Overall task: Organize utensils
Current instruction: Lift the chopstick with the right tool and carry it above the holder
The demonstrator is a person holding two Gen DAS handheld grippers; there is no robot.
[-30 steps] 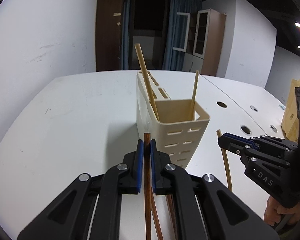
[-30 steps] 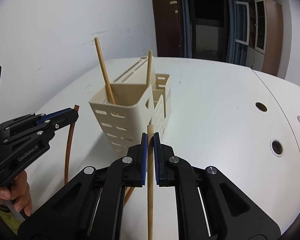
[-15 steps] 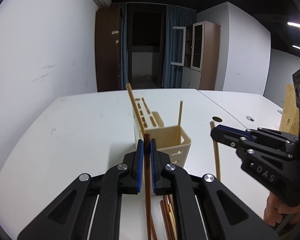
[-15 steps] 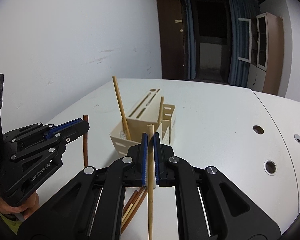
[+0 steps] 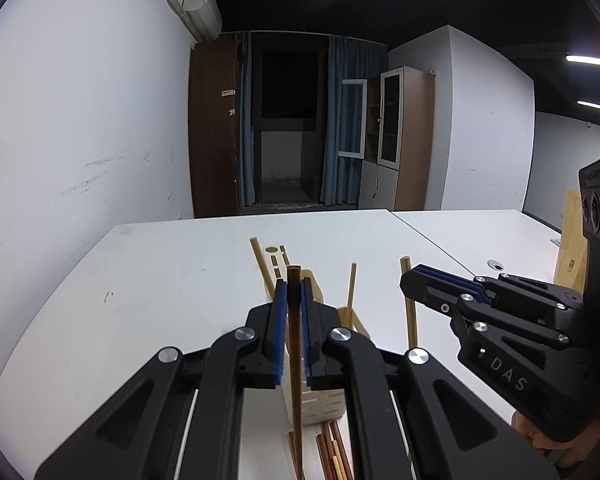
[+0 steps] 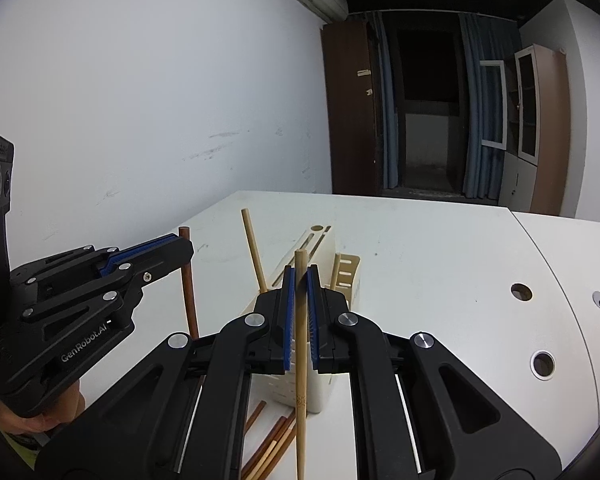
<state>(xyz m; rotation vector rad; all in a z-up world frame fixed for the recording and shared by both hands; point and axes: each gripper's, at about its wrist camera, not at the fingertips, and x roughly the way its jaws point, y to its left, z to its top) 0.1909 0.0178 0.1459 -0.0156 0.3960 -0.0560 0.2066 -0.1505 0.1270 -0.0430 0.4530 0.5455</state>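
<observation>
My left gripper [image 5: 292, 292] is shut on a dark brown chopstick [image 5: 295, 360] held upright above the table. My right gripper [image 6: 300, 280] is shut on a light bamboo chopstick [image 6: 300, 360], also upright. A cream utensil holder [image 5: 320, 404] stands on the white table [image 5: 160, 280] just beyond both grippers, mostly hidden behind the fingers; it also shows in the right wrist view [image 6: 340, 276]. Two light chopsticks [image 5: 352, 292] stand in it. Several loose chopsticks [image 5: 332, 452] lie on the table in front of the holder. Each gripper shows in the other's view: the right one [image 5: 408, 280], the left one [image 6: 184, 244].
The table has round cable holes [image 6: 521, 292] on its right side. A brown paper bag [image 5: 572, 236] stands at the far right. A white wall [image 5: 80, 140] runs along the left edge; cabinets and a dark doorway lie beyond the far end.
Both grippers have risen and tilted up with their chopsticks. The holder has dropped lower in both views and now sits behind the fingers. The loose chopsticks on the table have come into view.
</observation>
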